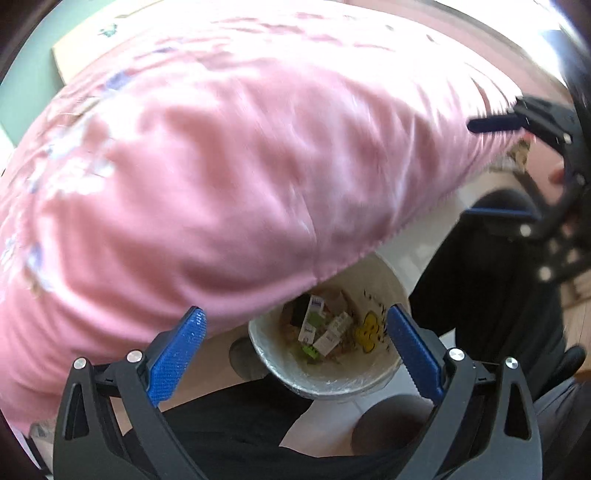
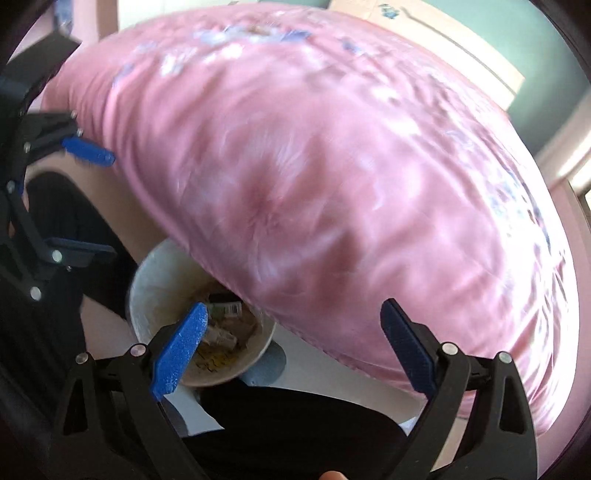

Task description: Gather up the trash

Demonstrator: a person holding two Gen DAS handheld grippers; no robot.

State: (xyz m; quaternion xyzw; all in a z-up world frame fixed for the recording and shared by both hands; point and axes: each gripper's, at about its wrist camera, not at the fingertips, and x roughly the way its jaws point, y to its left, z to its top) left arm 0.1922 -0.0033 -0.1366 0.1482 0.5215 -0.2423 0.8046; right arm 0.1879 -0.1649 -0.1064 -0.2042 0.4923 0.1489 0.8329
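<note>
The trash bin (image 1: 328,373) is a round, pale bin that stands upright with its open mouth pointing up toward both cameras. In the left wrist view it sits low and just right of centre, between the two blue fingers of the left gripper (image 1: 295,347). In the right wrist view the bin (image 2: 159,280) is in the lower left, partly behind the left finger of the right gripper (image 2: 293,339). Inside it lie small boxes and paper scraps (image 1: 321,328); their long sides point in different directions, so there is no common axis. A yellow print (image 1: 369,330) is on the inner wall.

The fingers of both grippers are wide apart and hold nothing. Each gripper is also seen from the other camera, at the frame edge, with its fingers apart.

A big pink pillow (image 1: 207,173) with a faint flower pattern fills most of both views and hangs over the upper part of the bin mouth. It is blurred.

The bin stands on a light floor (image 1: 402,254). The dark trousers (image 1: 236,432) of the person are at the bottom of the frame. A green wall (image 2: 498,33) and a light board (image 2: 454,44) are at the top.
</note>
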